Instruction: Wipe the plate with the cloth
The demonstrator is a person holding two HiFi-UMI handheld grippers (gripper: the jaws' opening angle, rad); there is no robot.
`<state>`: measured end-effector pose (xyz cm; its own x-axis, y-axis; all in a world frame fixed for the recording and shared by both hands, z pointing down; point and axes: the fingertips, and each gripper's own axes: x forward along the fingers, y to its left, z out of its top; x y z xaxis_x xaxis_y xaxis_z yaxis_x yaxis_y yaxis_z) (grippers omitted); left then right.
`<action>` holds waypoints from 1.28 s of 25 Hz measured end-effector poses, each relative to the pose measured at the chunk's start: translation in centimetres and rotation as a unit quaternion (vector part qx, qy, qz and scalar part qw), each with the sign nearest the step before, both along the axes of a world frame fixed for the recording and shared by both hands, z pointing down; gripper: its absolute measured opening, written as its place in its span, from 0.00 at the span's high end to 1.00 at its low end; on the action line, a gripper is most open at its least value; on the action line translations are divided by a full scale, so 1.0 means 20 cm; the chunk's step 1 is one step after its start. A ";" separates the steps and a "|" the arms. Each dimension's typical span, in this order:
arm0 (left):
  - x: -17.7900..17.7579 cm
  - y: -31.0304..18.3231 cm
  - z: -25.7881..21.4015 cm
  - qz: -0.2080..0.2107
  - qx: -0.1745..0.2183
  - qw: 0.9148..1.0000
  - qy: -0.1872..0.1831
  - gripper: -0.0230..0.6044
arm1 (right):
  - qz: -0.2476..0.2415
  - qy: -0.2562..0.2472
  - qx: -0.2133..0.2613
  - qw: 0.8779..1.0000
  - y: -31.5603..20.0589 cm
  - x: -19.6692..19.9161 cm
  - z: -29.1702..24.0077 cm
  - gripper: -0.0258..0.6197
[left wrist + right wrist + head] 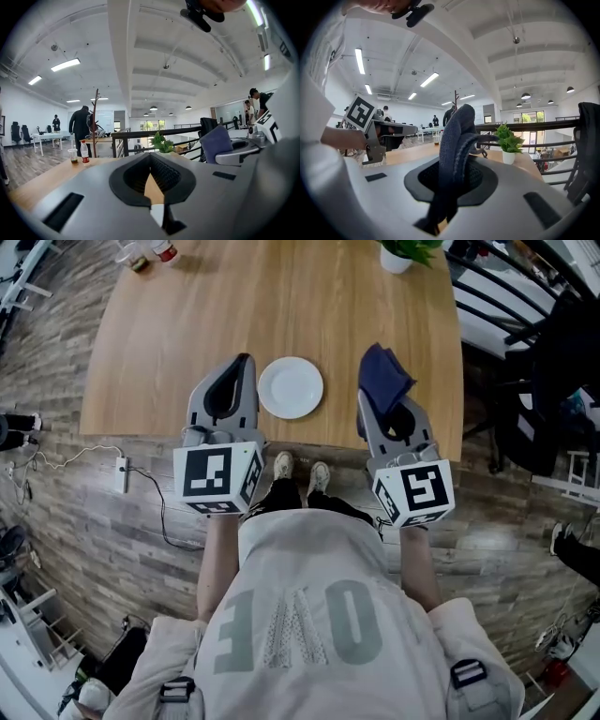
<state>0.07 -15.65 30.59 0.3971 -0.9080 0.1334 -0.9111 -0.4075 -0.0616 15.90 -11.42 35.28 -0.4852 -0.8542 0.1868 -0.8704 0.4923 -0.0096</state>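
A round, smooth white plate (291,387) is seen lying flat on a pale wooden table (187,324) with a fine grain and rounded corners, near the table's near edge. At 9 o'clock of the plate, just beside it, the left gripper (246,362) is held; its grey moulded jaws are brought fully together with nothing gripped, and a teardrop-shaped opening lined with ribbed black padding is left behind the tips (151,157).

At 3 o'clock of the plate, apart from it, the right gripper (367,404) is held. Its jaws are pressed onto a dark blue cloth (384,379), a soft knitted fabric with a ribbed weave, which is bunched into folds and stands up above the padded jaws (457,140). The cloth is kept clear of the plate.

A cube with black-and-white square markers (217,476) is carried on the back of each gripper.

At 1 o'clock of the plate, near the far edge of the table, a leafy green plant in a small white pot (405,254) is placed. At 11 o'clock, at the far left corner, a clear bottle with a red label (164,251) is stood beside a small cup. The floor (56,521) is laid in grey-brown planks.
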 end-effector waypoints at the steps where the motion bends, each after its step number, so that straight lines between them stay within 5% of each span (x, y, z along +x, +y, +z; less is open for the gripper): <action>1: 0.01 -0.02 0.00 0.004 -0.003 1.000 -0.002 0.95 | 0.002 0.001 0.000 1.000 -0.02 0.00 0.00 0.87; 13: -0.10 -0.35 0.15 0.036 -0.081 0.996 0.020 0.95 | 0.015 0.021 -0.007 1.000 -0.24 -0.12 -0.01 0.87; 17: -0.15 -0.41 0.31 0.032 -0.153 0.987 0.040 0.95 | 0.020 0.024 -0.015 0.999 -0.29 -0.14 0.00 0.87; 19: -0.14 -0.41 0.40 0.036 -0.195 0.979 0.053 0.78 | 0.020 0.026 -0.020 0.999 -0.29 -0.15 0.02 0.87; 26: -0.14 -0.33 0.79 0.030 -0.330 0.940 0.086 0.67 | 0.015 0.033 -0.057 0.998 -0.27 -0.18 0.13 0.87; 29: -0.16 -0.28 0.95 0.010 -0.386 0.913 0.132 0.67 | 0.015 0.029 -0.066 0.997 -0.26 -0.19 0.15 0.87; 32: -0.17 -0.22 1.09 -0.010 -0.438 0.876 0.202 0.67 | 0.014 0.028 -0.072 0.997 -0.25 -0.19 0.18 0.87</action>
